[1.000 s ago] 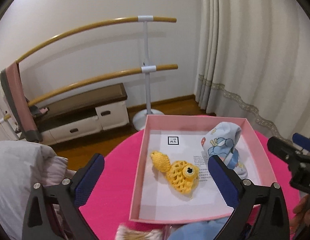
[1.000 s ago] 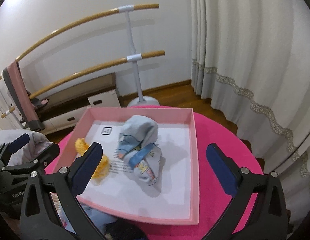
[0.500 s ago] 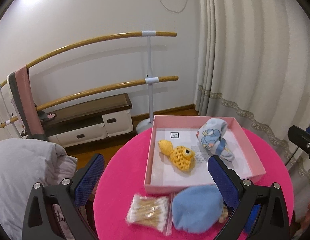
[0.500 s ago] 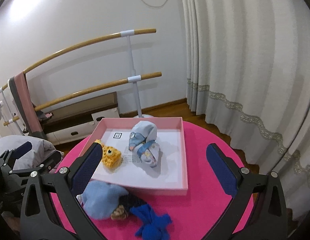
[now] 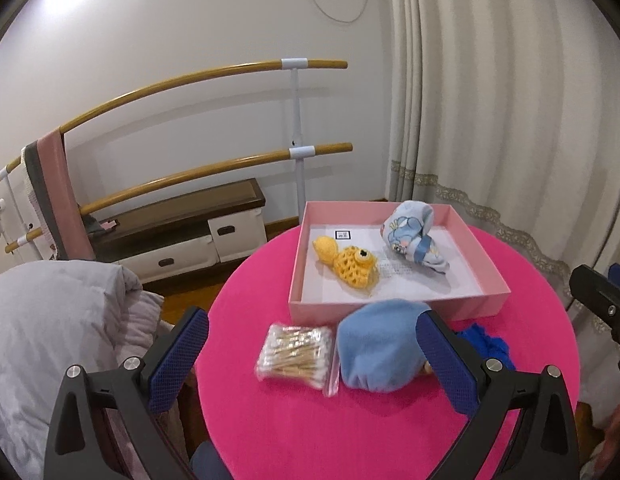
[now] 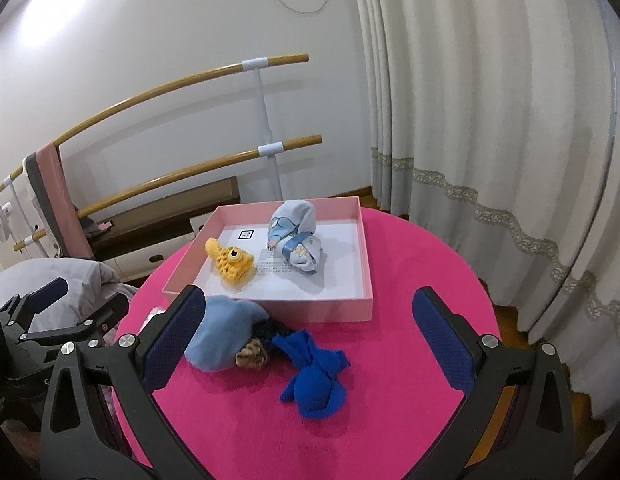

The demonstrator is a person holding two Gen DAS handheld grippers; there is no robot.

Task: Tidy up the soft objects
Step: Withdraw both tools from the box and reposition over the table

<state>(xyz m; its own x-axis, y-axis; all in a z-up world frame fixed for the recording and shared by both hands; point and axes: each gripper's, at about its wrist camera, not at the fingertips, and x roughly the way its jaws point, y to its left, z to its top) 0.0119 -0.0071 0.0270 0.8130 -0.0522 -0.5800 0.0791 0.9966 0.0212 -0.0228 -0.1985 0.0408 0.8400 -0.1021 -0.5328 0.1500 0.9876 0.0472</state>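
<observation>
On the round pink table (image 6: 410,264), our left gripper (image 5: 310,356) and right gripper (image 6: 310,332) hover wide, empty. The pale-blue plush (image 6: 222,336) and royal-blue cloth (image 6: 314,380) lie at the pink box's (image 6: 270,308) six o'clock; grabbing carelessly may snag the cotton swabs (image 5: 296,354).

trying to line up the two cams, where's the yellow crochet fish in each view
Left wrist: yellow crochet fish lies in the pink box, left half, above picture centre.
Right wrist: fish in the box's left part, left of centre.
Shared landmark: the rolled printed cloth beside it.
</observation>
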